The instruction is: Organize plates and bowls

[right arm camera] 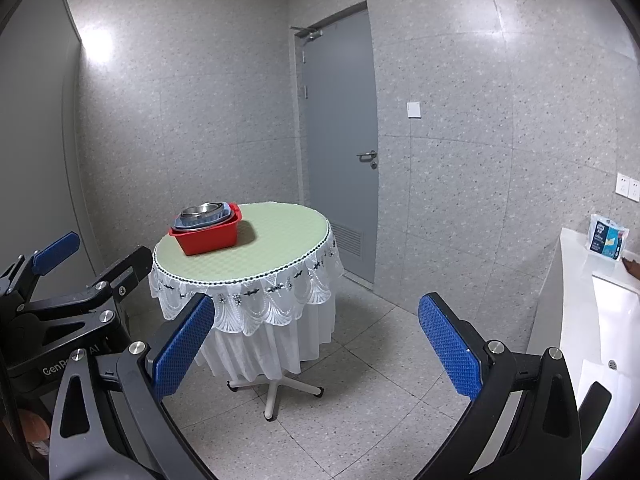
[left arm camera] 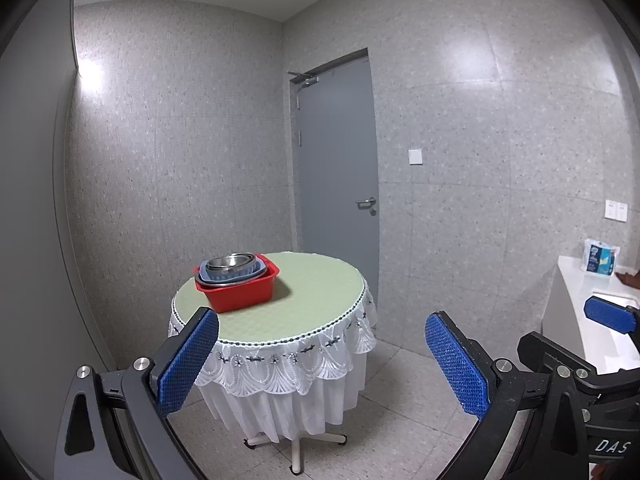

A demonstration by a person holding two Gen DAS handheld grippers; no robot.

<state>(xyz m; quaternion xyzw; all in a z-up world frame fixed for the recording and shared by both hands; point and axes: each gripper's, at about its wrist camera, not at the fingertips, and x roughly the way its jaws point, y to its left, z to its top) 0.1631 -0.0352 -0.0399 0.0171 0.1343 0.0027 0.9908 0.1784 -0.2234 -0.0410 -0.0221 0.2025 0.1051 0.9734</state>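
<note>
A red plastic basin (left arm camera: 240, 292) sits on the left part of a round table (left arm camera: 312, 300) with a green top and white lace skirt. Inside it lie a blue tray and nested metal bowls (left arm camera: 231, 261). The basin also shows in the right wrist view (right arm camera: 208, 236), with the bowls (right arm camera: 200, 211) on top. My left gripper (left arm camera: 320, 364) is open and empty, well short of the table. My right gripper (right arm camera: 316, 344) is open and empty, also away from the table. The left gripper appears at the left edge of the right wrist view (right arm camera: 92, 258).
A grey door (left arm camera: 336, 156) stands behind the table. A white counter (right arm camera: 576, 264) with a sink (right arm camera: 616, 320) runs along the right, with a blue and white packet (right arm camera: 606, 237) on it. Tiled floor lies between me and the table.
</note>
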